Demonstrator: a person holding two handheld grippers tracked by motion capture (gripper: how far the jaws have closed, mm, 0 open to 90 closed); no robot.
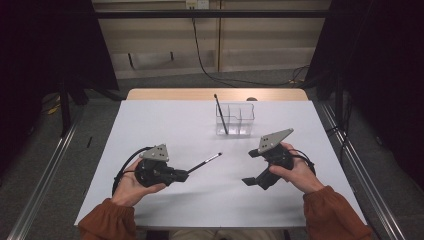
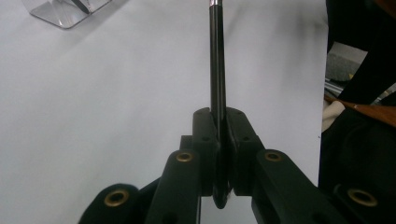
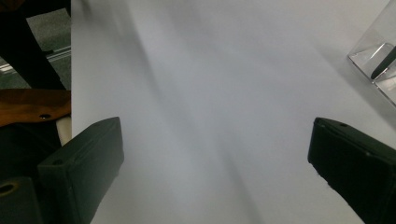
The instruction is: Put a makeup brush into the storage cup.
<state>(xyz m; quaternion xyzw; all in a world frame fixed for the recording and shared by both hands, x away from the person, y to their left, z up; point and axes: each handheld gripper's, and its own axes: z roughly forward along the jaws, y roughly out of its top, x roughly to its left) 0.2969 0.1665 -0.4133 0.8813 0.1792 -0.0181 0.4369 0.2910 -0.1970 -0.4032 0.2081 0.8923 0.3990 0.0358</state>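
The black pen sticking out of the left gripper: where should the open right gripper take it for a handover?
Probably the free front half of the pen, near its silver tip, coming from the right gripper's side with jaws across the shaft. The left gripper clamps the rear end, so only that stretch is bare.

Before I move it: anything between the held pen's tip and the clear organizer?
Bare white table lies between pen and clear organizer, by the high view.
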